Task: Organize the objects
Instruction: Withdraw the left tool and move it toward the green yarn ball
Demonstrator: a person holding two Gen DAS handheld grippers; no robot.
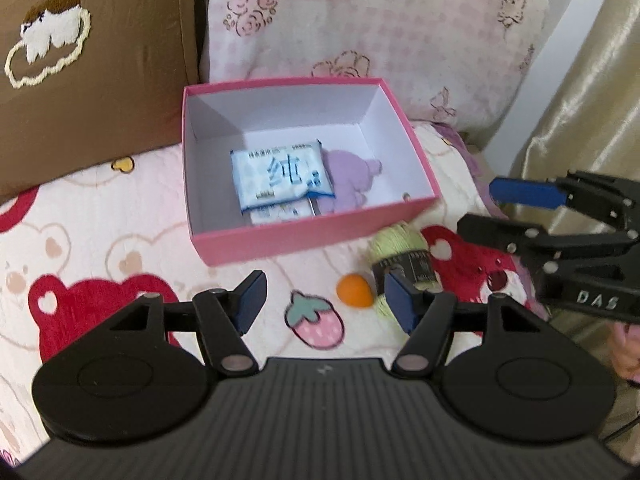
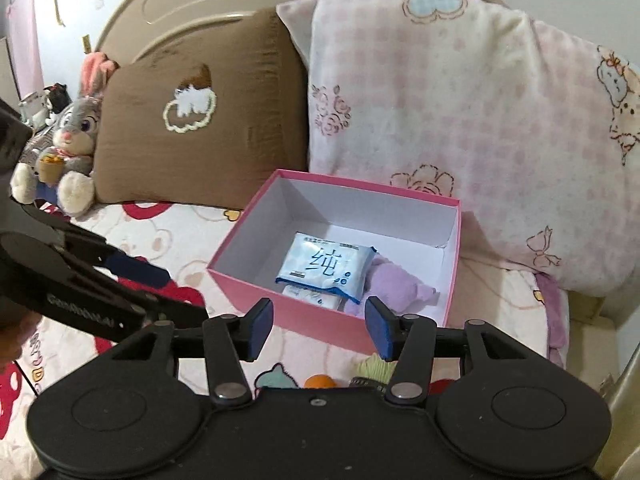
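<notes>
A pink box (image 1: pixel 320 232) with a white inside sits on the bed and holds two white-and-blue tissue packs (image 1: pixel 280 178) and a purple plush toy (image 1: pixel 352 178). A green yarn ball (image 1: pixel 400 248) with a dark label and an orange ball (image 1: pixel 354 290) lie on the blanket in front of the box's right corner. My left gripper (image 1: pixel 324 300) is open and empty, just before the orange ball. My right gripper (image 2: pixel 320 328) is open and empty, over the box's (image 2: pixel 320 324) near wall; the tissue packs (image 2: pixel 324 268), toy (image 2: pixel 396 284), yarn (image 2: pixel 374 368) and orange ball (image 2: pixel 320 382) show there too.
A brown cushion (image 1: pixel 96 72) and a pink floral pillow (image 1: pixel 360 32) lean behind the box. A grey rabbit plush (image 2: pixel 68 140) sits at the far left by the headboard (image 2: pixel 200 0). The blanket (image 1: pixel 100 248) has bear and strawberry prints. A beige curtain (image 1: pixel 592 100) hangs at the right.
</notes>
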